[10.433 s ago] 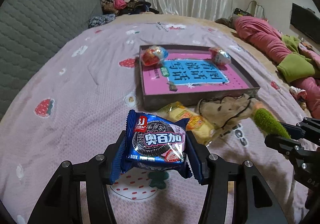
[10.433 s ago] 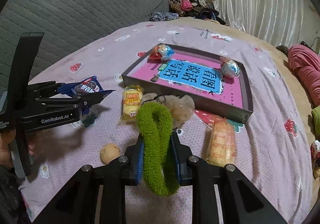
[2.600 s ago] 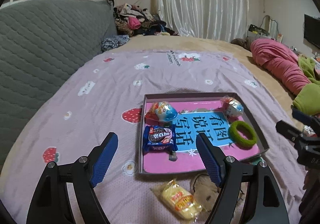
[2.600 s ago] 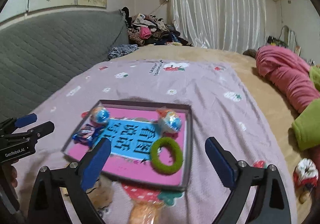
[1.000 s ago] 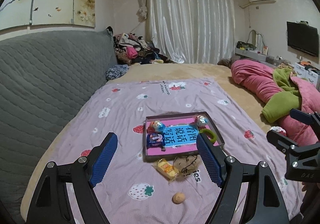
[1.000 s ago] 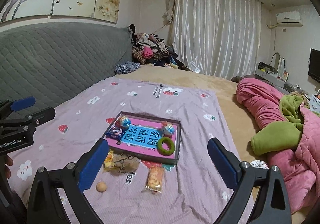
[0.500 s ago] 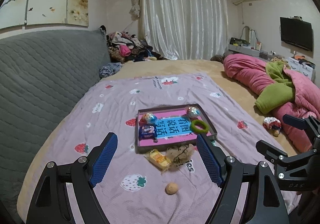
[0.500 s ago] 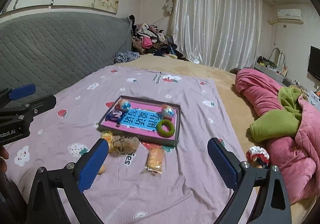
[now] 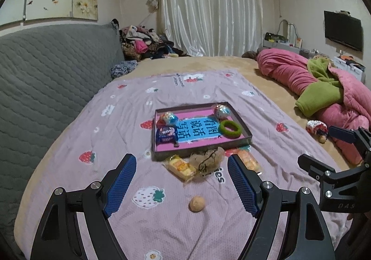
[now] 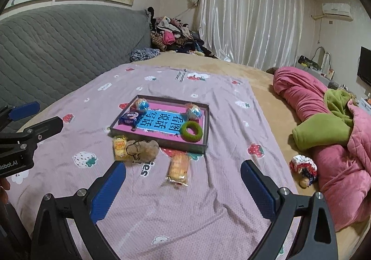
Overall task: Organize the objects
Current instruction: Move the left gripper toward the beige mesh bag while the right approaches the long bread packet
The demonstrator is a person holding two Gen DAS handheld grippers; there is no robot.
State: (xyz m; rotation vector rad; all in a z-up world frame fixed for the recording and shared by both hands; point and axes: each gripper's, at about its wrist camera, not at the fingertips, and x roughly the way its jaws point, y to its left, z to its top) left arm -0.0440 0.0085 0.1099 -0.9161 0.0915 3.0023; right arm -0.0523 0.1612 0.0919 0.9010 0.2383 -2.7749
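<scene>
Ahead of both grippers: tray (image 9: 246, 138) printed 看图说话; left gripper (image 10: 20, 118) marked "Robot.AI".
Left gripper (image 9: 180, 181), right gripper (image 10: 183, 190) spread wide, empty; both farther back than before.

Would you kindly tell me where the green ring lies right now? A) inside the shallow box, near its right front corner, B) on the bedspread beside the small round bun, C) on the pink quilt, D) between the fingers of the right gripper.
A: the green ring lies flat inside the shallow box, by its right front corner, and both grippers are open and empty.
</scene>
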